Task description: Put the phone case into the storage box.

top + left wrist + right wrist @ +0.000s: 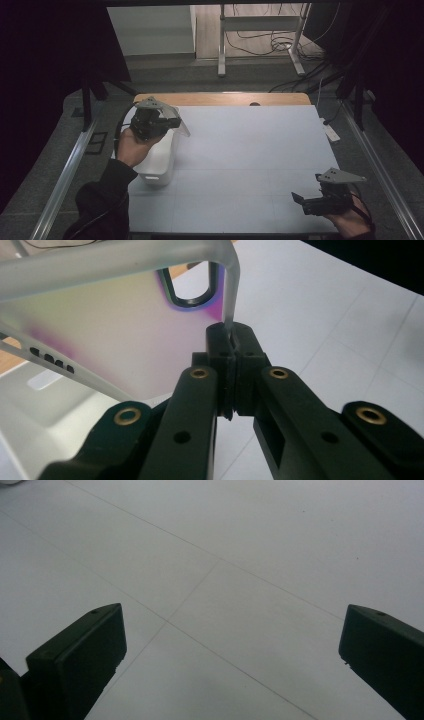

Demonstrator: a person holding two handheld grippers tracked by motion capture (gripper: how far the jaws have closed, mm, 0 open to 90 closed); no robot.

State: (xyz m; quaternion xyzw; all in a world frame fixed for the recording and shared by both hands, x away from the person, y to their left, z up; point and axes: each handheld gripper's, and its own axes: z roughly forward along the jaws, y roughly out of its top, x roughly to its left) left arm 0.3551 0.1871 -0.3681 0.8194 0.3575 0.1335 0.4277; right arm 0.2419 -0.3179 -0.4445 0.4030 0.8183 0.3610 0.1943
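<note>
A translucent phone case [115, 325] with a dark camera cutout hangs in the air, pinched at its edge by my left gripper [231, 337]. From above, the case [181, 125] sticks out to the right of the left gripper [167, 121], over a white box [159, 160] at the table's left. My right gripper [298, 202] is low over the table's front right corner, jaws wide apart with nothing between them. Its fingertips [82, 645] hover over bare white table [240, 570].
The white box stands open-topped near the left edge of the white table [250, 150]. A wooden strip [225, 98] runs along the far edge. A white power strip [330, 131] lies off the right side. Metal rails flank the table.
</note>
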